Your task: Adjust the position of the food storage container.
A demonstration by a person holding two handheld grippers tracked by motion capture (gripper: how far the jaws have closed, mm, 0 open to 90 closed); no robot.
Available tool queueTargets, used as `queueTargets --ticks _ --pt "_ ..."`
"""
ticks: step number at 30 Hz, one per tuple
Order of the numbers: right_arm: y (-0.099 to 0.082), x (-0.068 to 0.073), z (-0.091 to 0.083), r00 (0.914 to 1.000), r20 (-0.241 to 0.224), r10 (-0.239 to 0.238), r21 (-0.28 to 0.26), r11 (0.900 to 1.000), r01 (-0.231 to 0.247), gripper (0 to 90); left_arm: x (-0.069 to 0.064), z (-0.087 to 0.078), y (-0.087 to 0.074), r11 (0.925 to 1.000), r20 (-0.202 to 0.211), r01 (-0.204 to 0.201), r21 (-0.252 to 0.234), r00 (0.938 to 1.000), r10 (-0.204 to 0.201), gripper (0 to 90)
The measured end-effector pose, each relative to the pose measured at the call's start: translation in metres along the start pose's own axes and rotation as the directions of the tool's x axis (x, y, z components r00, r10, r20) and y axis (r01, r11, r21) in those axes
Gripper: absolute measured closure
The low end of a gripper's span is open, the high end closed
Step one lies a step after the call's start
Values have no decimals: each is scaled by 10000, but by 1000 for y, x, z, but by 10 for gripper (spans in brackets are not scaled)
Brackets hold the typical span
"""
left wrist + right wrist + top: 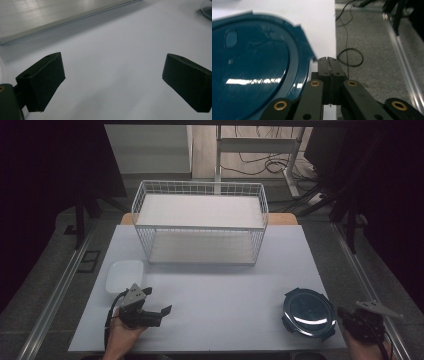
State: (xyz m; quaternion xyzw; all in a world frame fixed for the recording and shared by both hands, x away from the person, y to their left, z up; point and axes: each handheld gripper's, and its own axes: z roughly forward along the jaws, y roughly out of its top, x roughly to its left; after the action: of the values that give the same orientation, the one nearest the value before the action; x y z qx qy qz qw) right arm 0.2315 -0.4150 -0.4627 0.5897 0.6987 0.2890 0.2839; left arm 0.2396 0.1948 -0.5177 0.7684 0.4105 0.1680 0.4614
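Grey carpet and trailing cables surround one pale rectangular table [210,285], which carries one white two-tier wire rack [200,222], one white rectangular plastic tray [124,275] and one round dark-blue container lid with side latches [307,312]. Two grippers are present. Left gripper [162,312], jaws spread wide over bare tabletop, lies just in front of the tray at the near left. Right gripper [345,314], jaws pressed together on nothing, sits at the lid's right rim near the table's right edge; whether it touches the rim cannot be told. The step in hand appears to be taking up the lid: the jaws should part first, then close squarely on a latch tab [308,53] rather than the slick dome.
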Motion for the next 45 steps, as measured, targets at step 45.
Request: queueTargets --ticks 45 --pt "26 130 45 9360 -3452 -690 238 9963 822 896 -1 0 2 9990 -365 240 366 9991 -227 148"
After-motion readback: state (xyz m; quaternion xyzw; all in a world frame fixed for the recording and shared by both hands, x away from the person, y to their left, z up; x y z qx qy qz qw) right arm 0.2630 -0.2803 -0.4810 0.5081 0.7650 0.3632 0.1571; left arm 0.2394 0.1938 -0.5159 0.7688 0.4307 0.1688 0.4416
